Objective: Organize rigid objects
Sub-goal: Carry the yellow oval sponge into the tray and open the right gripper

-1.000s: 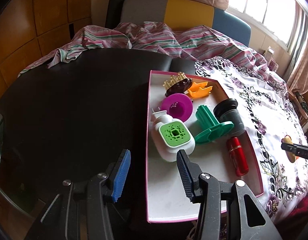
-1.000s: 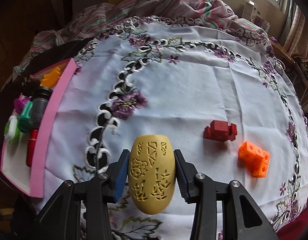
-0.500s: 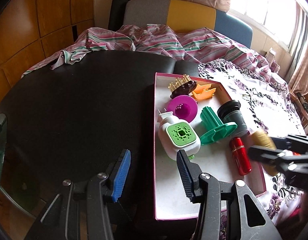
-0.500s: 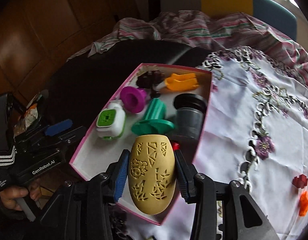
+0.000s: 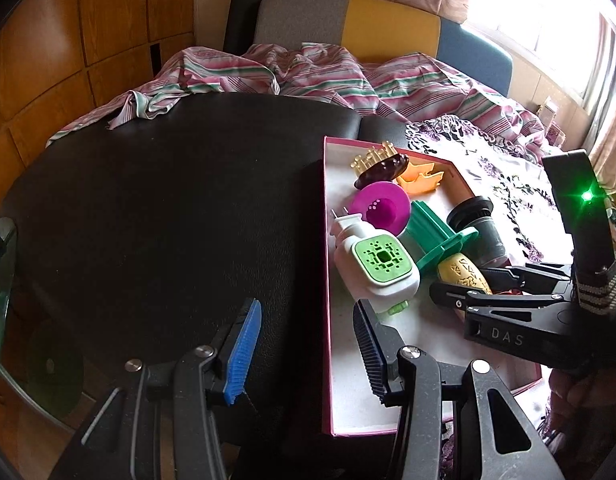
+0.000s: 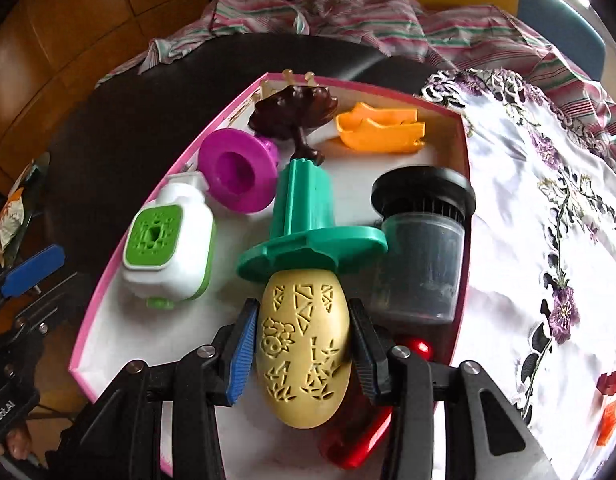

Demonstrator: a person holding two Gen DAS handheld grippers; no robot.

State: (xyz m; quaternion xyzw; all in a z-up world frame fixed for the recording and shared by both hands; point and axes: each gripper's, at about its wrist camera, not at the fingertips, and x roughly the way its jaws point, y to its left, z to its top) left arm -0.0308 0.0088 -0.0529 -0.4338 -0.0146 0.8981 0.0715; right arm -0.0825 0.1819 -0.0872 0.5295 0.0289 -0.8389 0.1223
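Observation:
My right gripper [image 6: 303, 350] is shut on a yellow carved egg-shaped object [image 6: 301, 352] and holds it low inside the pink-rimmed tray [image 6: 107, 280], just in front of the green flanged piece [image 6: 308, 224]. The egg [image 5: 464, 274] and right gripper [image 5: 464, 290] also show in the left wrist view. My left gripper [image 5: 308, 344] is open and empty, straddling the tray's left wall [image 5: 325, 280] near its front. The tray holds a white and green plug-in device [image 6: 167, 240], a magenta funnel [image 6: 237, 176], a black jar [image 6: 422, 240], an orange piece [image 6: 380, 132] and a red cylinder [image 6: 356, 444].
The tray sits between a black tabletop [image 5: 167, 208] and a white embroidered cloth [image 6: 528, 200]. A red block [image 6: 610, 382] and an orange block [image 6: 608, 422] lie on the cloth at the right. Striped fabric [image 5: 308, 76] is heaped behind.
My right gripper has carried the yellow egg from over the cloth leftward into the tray and lowered it beside the green piece. My left gripper has hardly moved.

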